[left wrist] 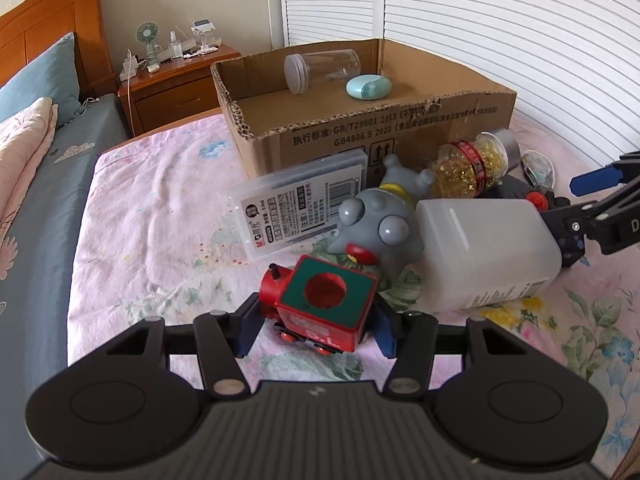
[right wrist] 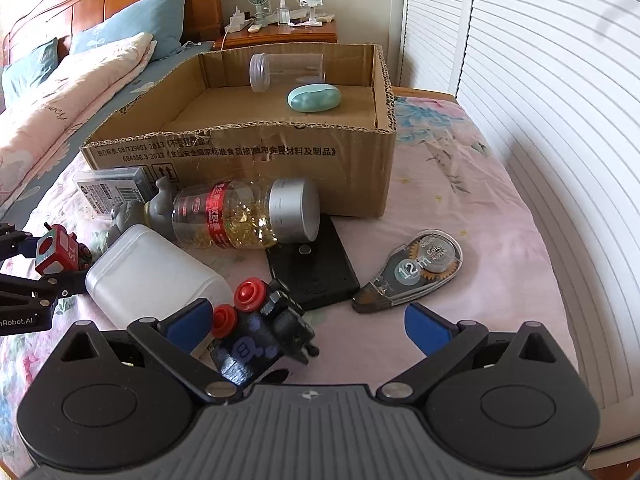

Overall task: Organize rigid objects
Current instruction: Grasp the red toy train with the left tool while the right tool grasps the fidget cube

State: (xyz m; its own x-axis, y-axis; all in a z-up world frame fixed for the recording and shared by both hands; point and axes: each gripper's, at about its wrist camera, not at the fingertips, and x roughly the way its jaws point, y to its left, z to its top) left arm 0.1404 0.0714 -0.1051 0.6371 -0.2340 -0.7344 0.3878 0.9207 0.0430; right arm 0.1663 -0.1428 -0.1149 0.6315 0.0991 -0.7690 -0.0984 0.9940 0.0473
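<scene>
My left gripper (left wrist: 316, 330) is shut on a red toy train with a green top (left wrist: 326, 304), low over the floral bedsheet; the right wrist view shows that train (right wrist: 56, 250) at far left. My right gripper (right wrist: 308, 326) stands open, wide, with a black toy with red knobs (right wrist: 256, 332) lying by its left finger, untouched by the pads. A cardboard box (left wrist: 360, 140) behind holds a clear jar (left wrist: 320, 68) and a teal case (left wrist: 368, 87). In front of it lie a white bottle (left wrist: 488, 252), a grey figure (left wrist: 380, 228), a capsule bottle (right wrist: 244, 216) and a labelled clear case (left wrist: 300, 208).
A correction-tape dispenser (right wrist: 416, 272) and a flat black slab (right wrist: 316, 276) lie on the sheet right of the pile. Pillows (right wrist: 100, 64) and a wooden nightstand (left wrist: 176, 84) are at the left and back; white louvred doors (right wrist: 540, 120) run along the right.
</scene>
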